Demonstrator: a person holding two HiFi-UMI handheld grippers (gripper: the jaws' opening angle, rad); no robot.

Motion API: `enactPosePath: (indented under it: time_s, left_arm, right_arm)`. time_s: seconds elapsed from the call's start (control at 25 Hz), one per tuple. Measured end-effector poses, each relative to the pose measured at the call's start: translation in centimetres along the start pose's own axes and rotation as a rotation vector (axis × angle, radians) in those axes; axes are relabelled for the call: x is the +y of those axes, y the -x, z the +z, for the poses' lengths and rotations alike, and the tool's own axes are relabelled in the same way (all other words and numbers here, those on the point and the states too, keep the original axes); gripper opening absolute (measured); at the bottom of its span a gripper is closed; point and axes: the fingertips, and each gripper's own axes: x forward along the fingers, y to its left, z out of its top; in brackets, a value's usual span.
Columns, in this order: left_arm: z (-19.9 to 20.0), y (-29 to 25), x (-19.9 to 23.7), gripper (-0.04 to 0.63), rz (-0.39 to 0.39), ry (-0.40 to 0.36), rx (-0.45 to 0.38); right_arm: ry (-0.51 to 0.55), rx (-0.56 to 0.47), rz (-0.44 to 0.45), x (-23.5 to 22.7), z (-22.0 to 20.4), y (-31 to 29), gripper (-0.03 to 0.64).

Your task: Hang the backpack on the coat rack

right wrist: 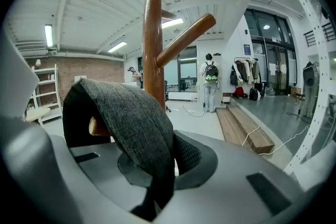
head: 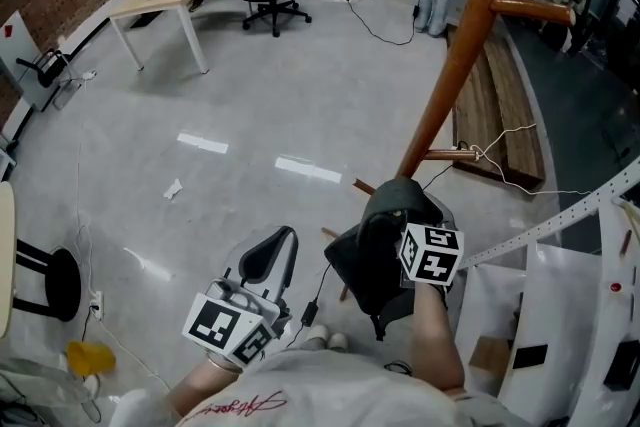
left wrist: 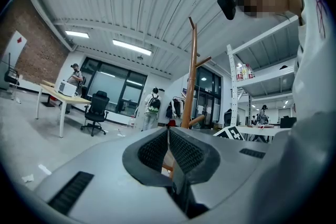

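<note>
The backpack (head: 375, 260) is pinched by its strap (right wrist: 131, 107) in the right gripper (right wrist: 170, 162) beside the coat rack (head: 455, 55), on no peg (right wrist: 186, 34); hanging is left, the left gripper (head: 270, 253) pressed together
</note>
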Motion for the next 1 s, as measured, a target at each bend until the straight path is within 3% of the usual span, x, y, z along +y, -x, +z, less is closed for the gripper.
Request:
enactPosePath:
  time_s: [1.0]
  left_arm:
    - [-0.1,1.1,0.8,0.020,0.036,-0.008,0.023]
  right_arm:
    - [-0.023,0.134,-0.013,0.0,-6.3,-2.9,0.035]
